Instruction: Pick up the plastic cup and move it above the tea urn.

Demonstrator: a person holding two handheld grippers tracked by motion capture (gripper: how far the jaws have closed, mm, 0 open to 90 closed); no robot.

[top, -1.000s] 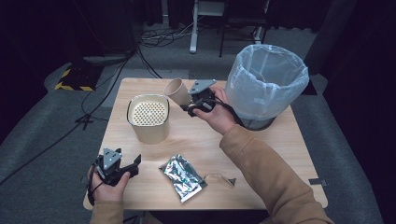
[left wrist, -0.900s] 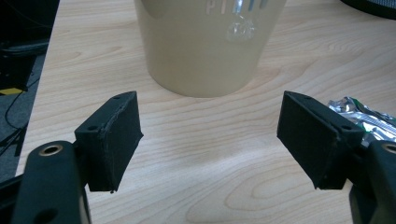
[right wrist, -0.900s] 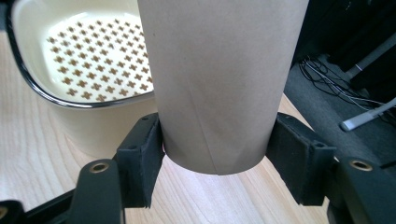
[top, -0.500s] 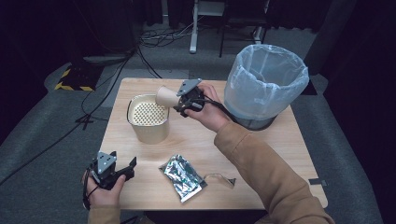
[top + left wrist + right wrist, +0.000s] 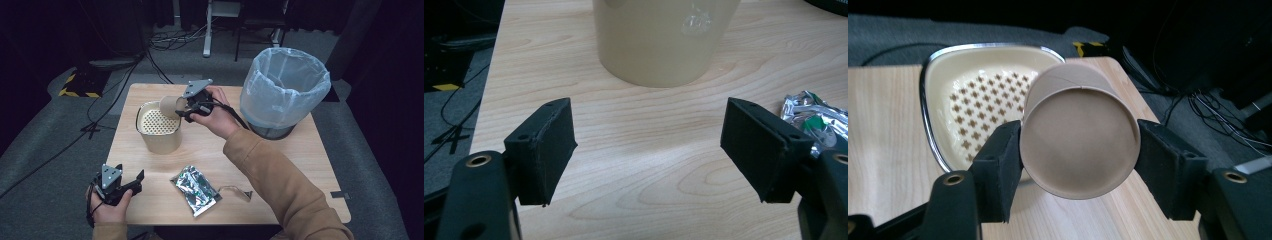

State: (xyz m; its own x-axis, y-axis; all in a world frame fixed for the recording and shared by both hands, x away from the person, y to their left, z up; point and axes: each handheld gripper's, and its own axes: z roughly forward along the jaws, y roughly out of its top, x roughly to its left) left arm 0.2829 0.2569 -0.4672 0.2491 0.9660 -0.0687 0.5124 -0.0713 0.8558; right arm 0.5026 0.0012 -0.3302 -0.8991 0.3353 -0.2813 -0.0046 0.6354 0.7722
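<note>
We see the right gripper (image 5: pixel 181 106), jaws clamped on a paper cup (image 5: pixel 1079 145) over the perforated bin (image 5: pixel 159 128); lined trash basket (image 5: pixel 284 89) at 3 o'clock, foil wrapper (image 5: pixel 196 189) at 6, no legible print; left gripper (image 5: pixel 649 150) wide open, empty, above the counter (image 5: pixel 300 165).

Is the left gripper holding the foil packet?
No, the left gripper has open jaws over bare table, with the foil packet lying off to one side.

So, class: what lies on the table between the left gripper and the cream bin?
Bare wood. In the left gripper view, the left gripper faces the cream bin across bare table.
</note>
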